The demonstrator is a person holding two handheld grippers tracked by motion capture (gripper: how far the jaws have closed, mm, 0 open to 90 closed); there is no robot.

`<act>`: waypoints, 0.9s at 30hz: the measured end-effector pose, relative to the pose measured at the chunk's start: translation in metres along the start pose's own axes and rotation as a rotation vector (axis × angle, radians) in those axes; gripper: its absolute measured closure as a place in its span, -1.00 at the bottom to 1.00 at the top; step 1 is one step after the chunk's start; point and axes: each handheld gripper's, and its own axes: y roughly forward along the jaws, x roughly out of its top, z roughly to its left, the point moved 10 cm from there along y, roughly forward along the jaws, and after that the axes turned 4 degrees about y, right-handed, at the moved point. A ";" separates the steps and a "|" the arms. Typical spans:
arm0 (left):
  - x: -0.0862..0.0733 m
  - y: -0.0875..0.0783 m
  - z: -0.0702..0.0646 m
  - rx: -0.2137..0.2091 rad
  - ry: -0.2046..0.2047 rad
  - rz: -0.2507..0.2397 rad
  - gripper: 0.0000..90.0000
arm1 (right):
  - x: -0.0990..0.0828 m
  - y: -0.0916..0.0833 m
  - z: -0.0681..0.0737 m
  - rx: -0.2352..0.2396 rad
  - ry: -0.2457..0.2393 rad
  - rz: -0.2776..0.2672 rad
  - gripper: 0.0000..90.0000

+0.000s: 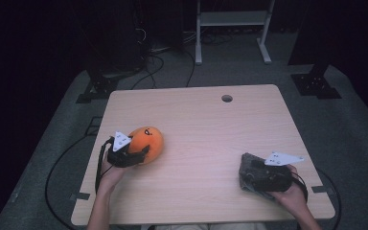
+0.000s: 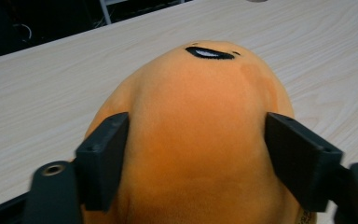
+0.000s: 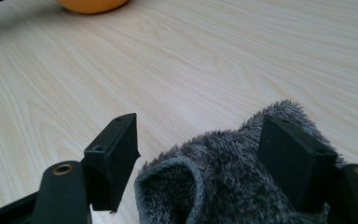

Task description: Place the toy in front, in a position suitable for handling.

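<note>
Wooden worktop (image 1: pixel 206 124), left tool (image 2: pixel 196 154) clamped on both sides of orange plush (image 2: pixel 196 140), right tool (image 3: pixel 198 158) open, grey plush (image 3: pixel 233 186) touching one jaw only

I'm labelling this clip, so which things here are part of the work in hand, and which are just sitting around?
In hand:
- orange plush toy, between the left gripper jaws, which press its sides
- grey furry plush, between the right gripper jaws; grip unclear

Lying about:
- white stand on the floor behind the table
- cables on the floor
</note>
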 end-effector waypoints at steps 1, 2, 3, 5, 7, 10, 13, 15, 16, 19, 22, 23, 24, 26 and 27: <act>0.000 0.000 0.000 0.002 0.001 0.003 -0.33 | 0.000 -0.001 0.000 -0.002 0.001 -0.001 -0.39; 0.000 0.000 0.000 0.002 0.001 0.003 -0.29 | 0.000 -0.001 0.000 -0.002 0.001 -0.001 -0.39; 0.000 0.000 0.000 0.002 0.001 0.005 -0.29 | 0.001 -0.001 0.000 -0.002 0.000 -0.003 -0.39; -0.001 -0.002 0.000 0.007 0.005 0.013 -0.20 | 0.000 0.000 0.001 0.000 0.001 -0.002 -0.39; 0.000 -0.002 0.000 0.011 0.011 0.014 -0.14 | 0.000 0.001 0.001 0.001 -0.004 -0.002 -0.38; 0.002 -0.003 -0.001 0.011 0.018 0.014 -0.09 | 0.001 0.000 0.002 0.001 -0.010 -0.005 -0.38; 0.004 -0.004 0.000 0.011 0.001 -0.002 -0.03 | 0.001 -0.001 0.000 0.001 -0.004 -0.007 -0.38; 0.005 -0.005 0.000 0.008 -0.006 -0.011 -0.02 | 0.001 -0.001 0.000 0.002 -0.001 -0.006 -0.38; 0.006 -0.005 0.001 0.011 -0.014 -0.014 0.00 | 0.001 -0.001 0.000 0.002 -0.002 -0.006 -0.38; 0.011 -0.008 0.003 0.022 -0.028 -0.044 0.04 | 0.002 -0.003 -0.001 0.000 -0.002 -0.013 -0.38; 0.015 -0.011 0.003 0.019 -0.042 -0.063 0.04 | 0.002 -0.003 -0.001 0.000 0.000 -0.016 -0.38; 0.019 -0.014 0.002 0.009 -0.060 -0.089 0.04 | 0.002 -0.003 -0.002 -0.001 0.002 -0.019 -0.38; 0.019 -0.014 0.002 0.009 -0.060 -0.089 0.04 | 0.002 -0.003 -0.002 -0.001 0.001 -0.017 -0.38; 0.026 -0.017 0.000 0.002 -0.068 -0.114 0.04 | 0.002 -0.003 -0.001 -0.001 0.002 -0.015 -0.38; 0.029 -0.018 -0.002 -0.001 -0.067 -0.126 0.04 | 0.002 -0.003 -0.001 0.000 0.001 -0.015 -0.38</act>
